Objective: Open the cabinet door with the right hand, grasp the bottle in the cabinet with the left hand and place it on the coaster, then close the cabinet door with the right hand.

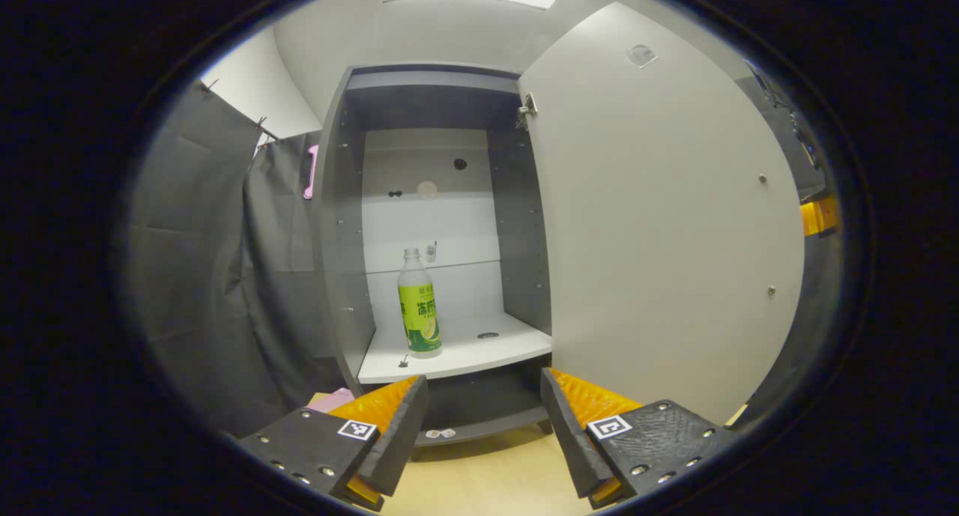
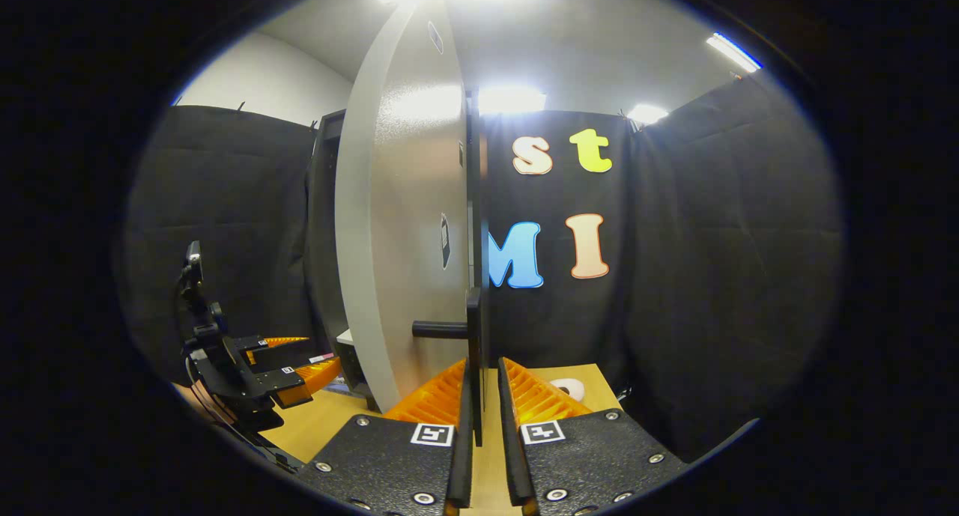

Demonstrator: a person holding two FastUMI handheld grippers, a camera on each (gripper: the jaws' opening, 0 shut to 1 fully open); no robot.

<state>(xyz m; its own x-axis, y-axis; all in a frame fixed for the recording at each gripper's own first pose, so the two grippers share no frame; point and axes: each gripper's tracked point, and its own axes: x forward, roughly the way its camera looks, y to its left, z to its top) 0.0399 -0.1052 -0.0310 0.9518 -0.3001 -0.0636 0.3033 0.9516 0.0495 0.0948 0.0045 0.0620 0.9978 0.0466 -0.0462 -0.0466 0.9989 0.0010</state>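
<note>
Inside the open cabinet [image 1: 341, 224], 1 bottle [image 1: 419, 303] stands upright on the white lower shelf [image 1: 464, 351], toward its left side. The bottle has a white cap and a green-yellow label. It touches neither cabinet wall. 1 cabinet door [image 1: 659, 224] is swung out to the right of the opening, its pale inner face toward the left gripper view. 1 hinge [image 1: 527, 107] shows at the door's top inner corner.

The left gripper [image 1: 483, 411] points level at the cabinet opening, near the wooden tabletop [image 1: 487, 478]. Its 2 fingers are spread wide apart with nothing between them. The bottle sits beyond the fingertips, well apart from them and slightly left of the gap's centre. In the right gripper view this same gripper appears at the far left, low over the table and aimed toward the cabinet.

In the right gripper view, the door is seen almost edge-on. 1 dark bar handle [image 2: 442, 329] projects from the door's outer face near its free edge. The right gripper [image 2: 484, 396] points straight at that edge. Its 2 fingers stand close together, 1 on each side of the door's thin dark edge, below the handle. Whether both fingers press on the door cannot be told. 1 white round object [image 2: 567, 387], possibly the coaster, lies on the tabletop just beyond the right finger.
</note>
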